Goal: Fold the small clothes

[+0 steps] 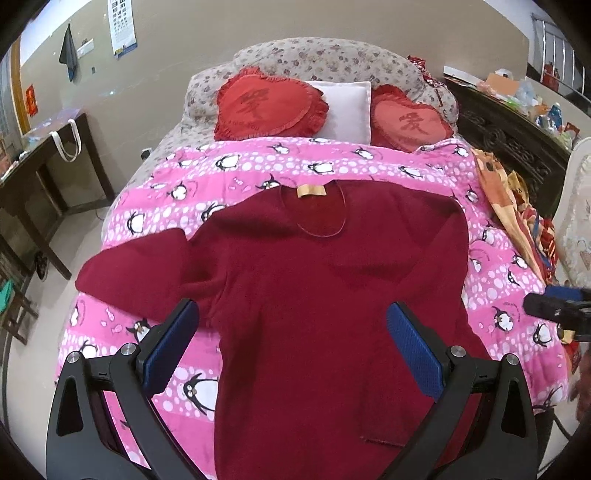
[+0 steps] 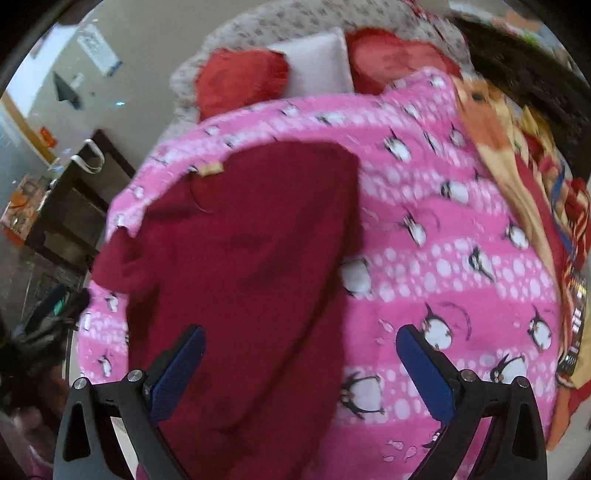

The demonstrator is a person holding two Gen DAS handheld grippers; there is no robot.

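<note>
Each red heart-shaped frilled cushion (image 1: 269,105) (image 1: 410,122) bears one large darker Chinese character, illegible. Tan neck label (image 1: 311,191) on dark red sweater (image 1: 325,288): blank. Wall chart (image 1: 122,26) unreadable.

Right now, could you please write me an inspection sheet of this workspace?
Surface: pink penguin quilt covering the bed.
Job's things: dark red sweater lying flat, collar away, one sleeve spread left.
Clutter: two red heart cushions, white pillow, orange printed cloth along the right edge.
Grippers: left hand-held gripper open over the sweater; right hand-held gripper open, empty.
Cables: nothing seen.
Surroundings: dark side table, carved dark cabinet.
</note>
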